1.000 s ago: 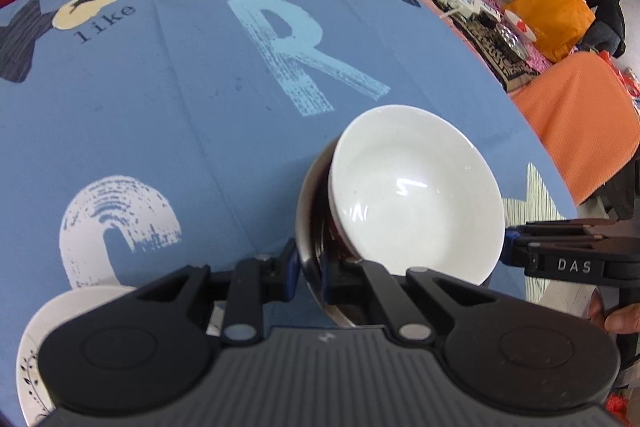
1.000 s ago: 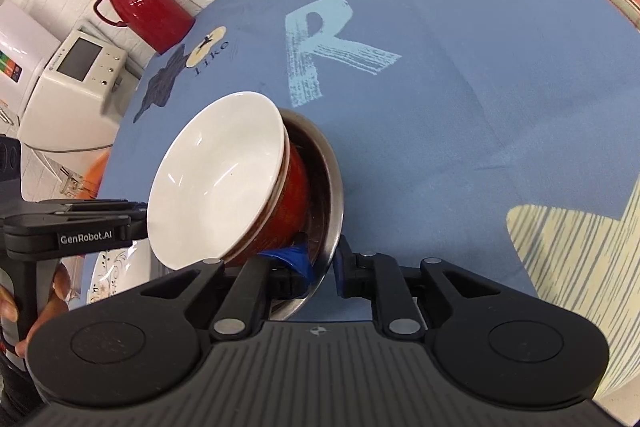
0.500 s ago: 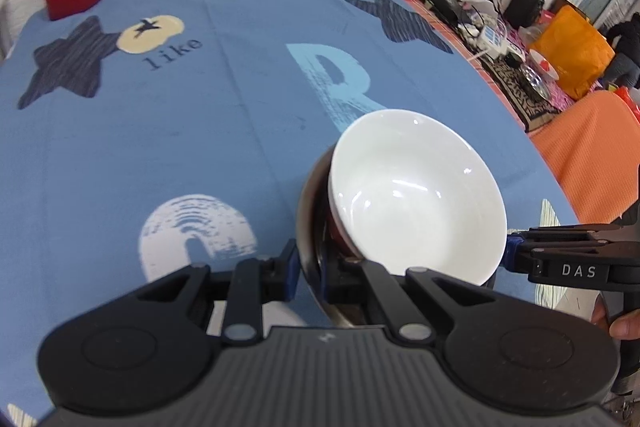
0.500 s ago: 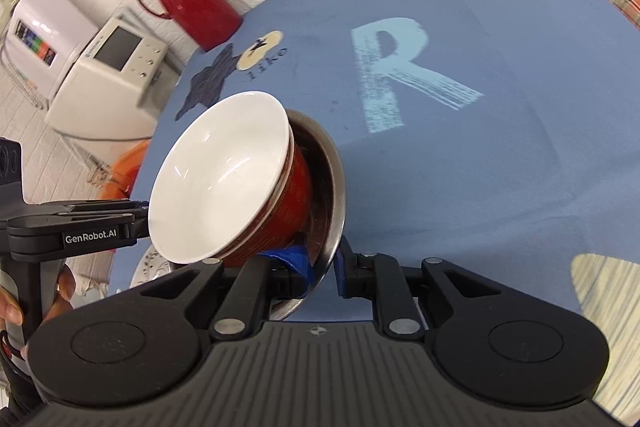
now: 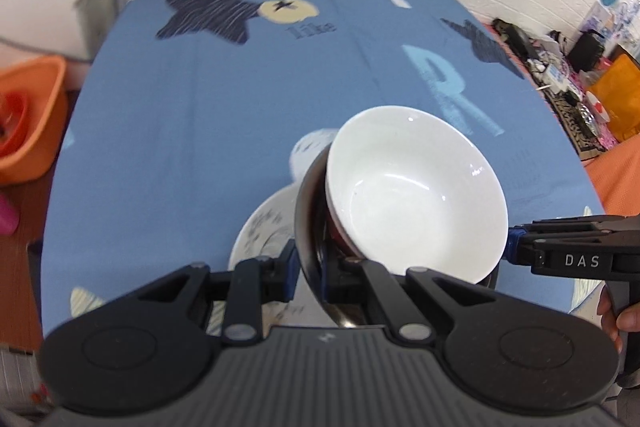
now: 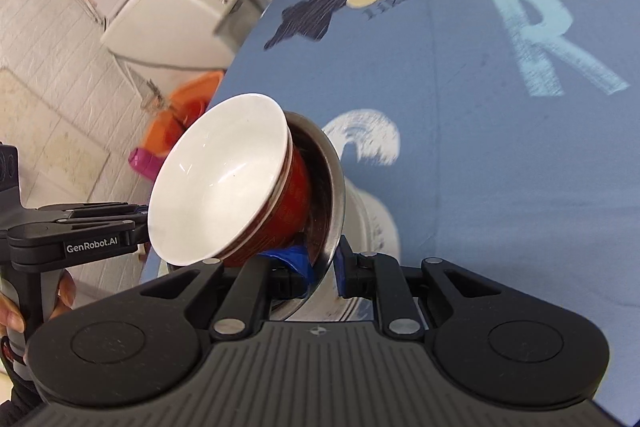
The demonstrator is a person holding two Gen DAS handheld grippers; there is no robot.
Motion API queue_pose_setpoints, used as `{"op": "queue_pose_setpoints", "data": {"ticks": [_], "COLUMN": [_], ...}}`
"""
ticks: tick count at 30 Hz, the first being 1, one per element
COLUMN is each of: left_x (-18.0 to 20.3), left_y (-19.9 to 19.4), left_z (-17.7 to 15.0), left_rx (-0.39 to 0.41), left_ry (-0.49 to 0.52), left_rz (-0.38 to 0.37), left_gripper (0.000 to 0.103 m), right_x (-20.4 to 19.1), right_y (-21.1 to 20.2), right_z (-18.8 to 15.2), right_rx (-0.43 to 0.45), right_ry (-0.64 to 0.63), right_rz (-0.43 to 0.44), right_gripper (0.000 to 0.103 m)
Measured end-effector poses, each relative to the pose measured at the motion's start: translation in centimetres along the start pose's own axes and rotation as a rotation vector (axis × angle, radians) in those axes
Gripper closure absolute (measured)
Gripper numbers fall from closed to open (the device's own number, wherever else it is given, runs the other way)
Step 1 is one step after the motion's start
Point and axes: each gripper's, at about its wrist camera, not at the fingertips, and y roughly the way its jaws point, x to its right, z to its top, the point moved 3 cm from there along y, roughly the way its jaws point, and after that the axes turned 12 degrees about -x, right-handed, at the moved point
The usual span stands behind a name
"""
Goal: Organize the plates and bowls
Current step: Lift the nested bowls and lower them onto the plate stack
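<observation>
Hovering now over the patterned plate (image 5: 256, 231), both jaws still clamping the steel bowl (image 6: 326, 183) rim, stack lifted.

Left gripper (image 5: 309, 277): matte black housing, ribbed grey centre plate, two round caps, silver pivot screws, blue finger pads; white "GenRobot.AI" on its side.
Right gripper (image 6: 324, 267): same black build, blue pads; white "DAS" lettering on its side.

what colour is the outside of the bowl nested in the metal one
Red outside, white inside; clearest in the right wrist view.
</observation>
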Motion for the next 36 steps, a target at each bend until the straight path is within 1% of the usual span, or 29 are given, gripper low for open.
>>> {"op": "queue_pose_setpoints", "data": {"ticks": [4,7,11,14,19,23,25,26,28,30,31,32,33,35,36], "left_x": [-1.7,-2.3,-2.2,-2.2,-2.9,-3.7,-3.9,-4.0,-4.1,-4.4,-4.4,-4.5,-4.5,-4.8,-5.1], "left_y": [0.7,0.9,1.1,1.8,2.4,2.6,2.6,2.6,2.5,2.4,2.2,1.9,1.5,0.7,0.3], "left_z": [-2.0,-2.8,-2.9,-2.6,-2.2,-2.4,-2.4,-2.4,-2.5,-2.7,-2.7,-2.8,-2.9,-2.9,-2.9], "left_rx": [-0.023,-0.023,-0.016,-0.029,-0.019,-0.029,-0.027,-0.024,-0.026,-0.029,-0.019,-0.002,0.012,0.045,0.068], "left_ry": [-0.036,-0.051,-0.034,-0.027,-0.048,-0.077,-0.085,-0.087,-0.081,-0.084,-0.076,-0.062,-0.053,-0.052,-0.057], "left_rz": [-0.004,-0.014,-0.014,-0.018,-0.038,-0.071,-0.074,-0.068,-0.074,-0.096,-0.098,-0.093,-0.086,-0.043,-0.029], "left_gripper": [0.103,0.103,0.103,0.103,0.103,0.103,0.103,0.098,0.098,0.097,0.096,0.092,0.088,0.063,0.059], "right_x": [-1.1,-1.5,-1.4,-1.4,-1.4,-1.8,-1.8,-1.8,-1.8,-1.6,-1.5,-1.4,-1.2,-0.9,-0.9], "right_y": [1.8,2.3,2.4,2.9,3.0,3.1,3.1,3.1,3.1,2.8,2.5,2.2,1.8,1.2,0.8], "right_z": [-0.8,-1.2,-1.3,-1.4,-1.1,-0.8,-0.7,-0.6,-0.7,-0.6,-0.6,-0.6,-0.6,-0.4,-0.3], "right_rx": [-0.05,-0.061,-0.06,-0.076,-0.08,-0.105,-0.118,-0.121,-0.123,-0.117,-0.11,-0.096,-0.082,-0.066,-0.049], "right_ry": [-0.009,-0.015,-0.008,-0.005,-0.011,-0.015,-0.01,-0.011,-0.006,0.0,-0.002,-0.002,0.003,0.017,0.021], "right_rz": [-0.005,-0.016,-0.03,-0.056,-0.07,-0.1,-0.11,-0.116,-0.125,-0.127,-0.122,-0.118,-0.115,-0.108,-0.105], "right_gripper": [0.103,0.103,0.103,0.103,0.103,0.102,0.1,0.1,0.1,0.099,0.099,0.099,0.098,0.097,0.097]}}
